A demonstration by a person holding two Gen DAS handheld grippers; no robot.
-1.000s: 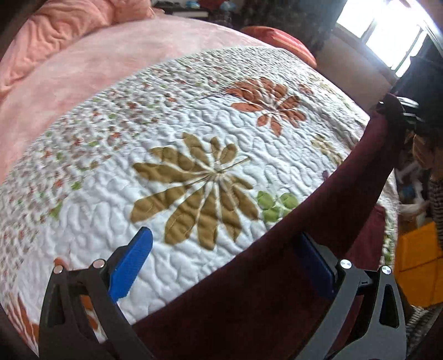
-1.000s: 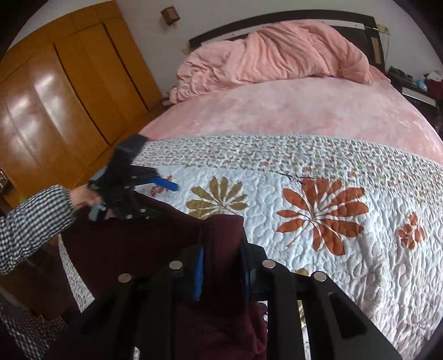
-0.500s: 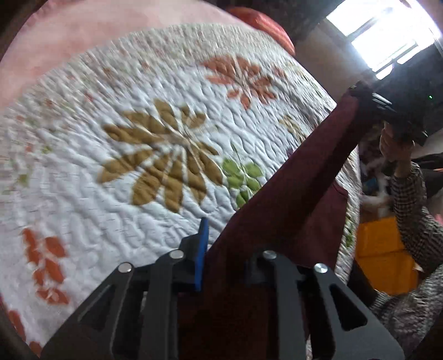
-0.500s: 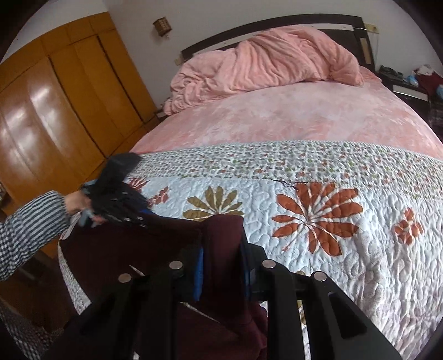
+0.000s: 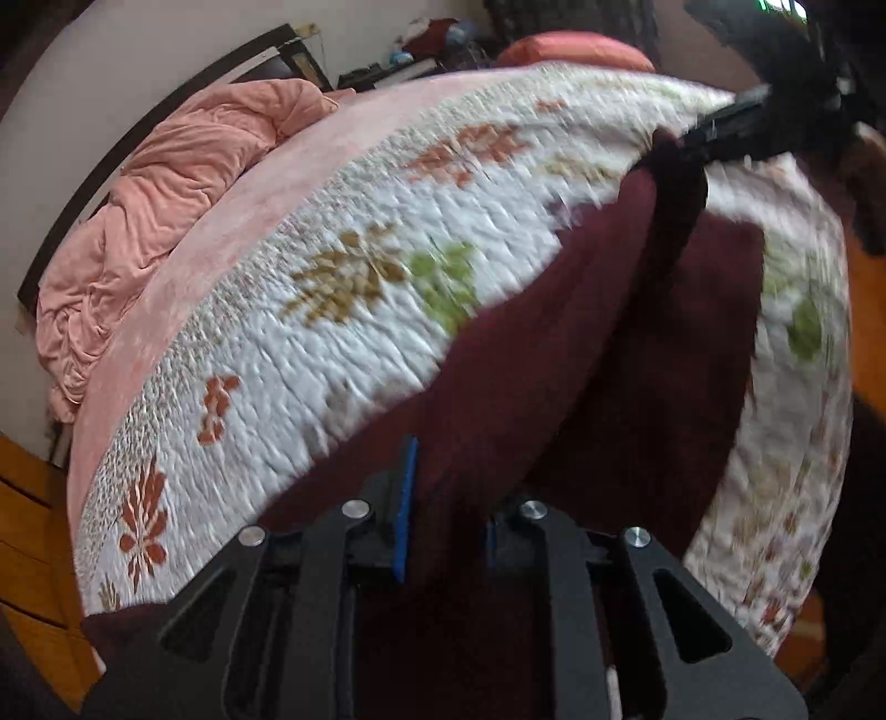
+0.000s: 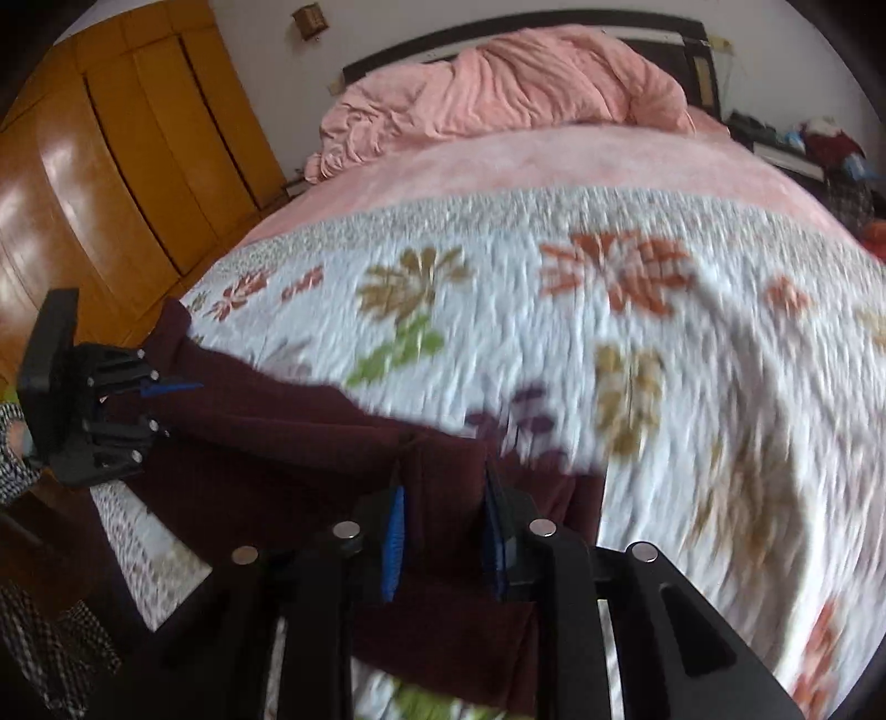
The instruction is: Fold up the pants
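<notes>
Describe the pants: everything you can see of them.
The pants are dark maroon, of soft, slightly fuzzy-looking cloth. They hang stretched in a band between the two grippers: the left gripper and the right gripper are each shut on an edge. Below, the cloth drapes onto the floral quilt. Waistband and legs cannot be told apart.

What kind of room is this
A bedroom, most likely in a home. A wide bed with a dark headboard carries a floral quilt and a bunched pink blanket, and a wooden wardrobe stands beside it.
</notes>
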